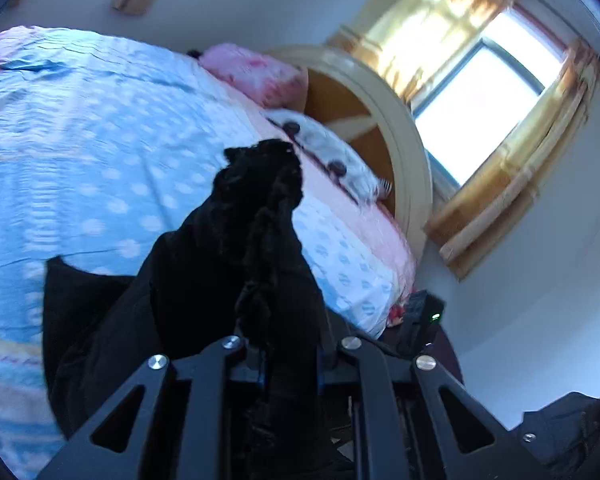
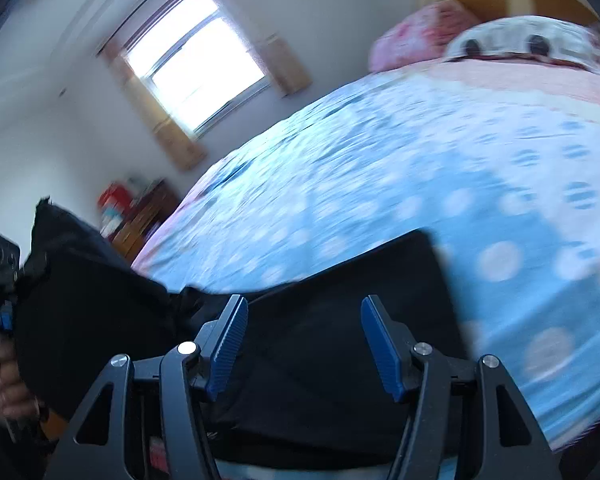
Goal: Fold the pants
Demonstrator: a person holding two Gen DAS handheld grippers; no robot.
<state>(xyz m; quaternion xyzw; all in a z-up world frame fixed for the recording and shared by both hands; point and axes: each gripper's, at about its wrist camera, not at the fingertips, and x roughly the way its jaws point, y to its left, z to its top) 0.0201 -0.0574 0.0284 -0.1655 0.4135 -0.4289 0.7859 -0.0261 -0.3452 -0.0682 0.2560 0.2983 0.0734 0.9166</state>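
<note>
Left wrist view: our left claw [image 1: 288, 364] is pinching bunched black pants [image 1: 236, 248]. Right wrist view alone: our right claw [image 2: 302, 344] is hovering spread above them on the bed [image 2: 380, 160].

Bed [image 1: 100, 128] in blue dotted cover, pink pillow [image 1: 256, 72] at curved wooden headboard [image 1: 400, 120]. Sunlit window [image 1: 480, 104], yellow curtains [image 1: 440, 24]. White walls [image 1: 260, 0]. Wooden dresser [image 2: 144, 216] at far corner.

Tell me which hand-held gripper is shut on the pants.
The left hand-held gripper: black pants are bunched between its closed fingers. The right hand-held gripper stands open above the cloth, blue pads apart.
</note>
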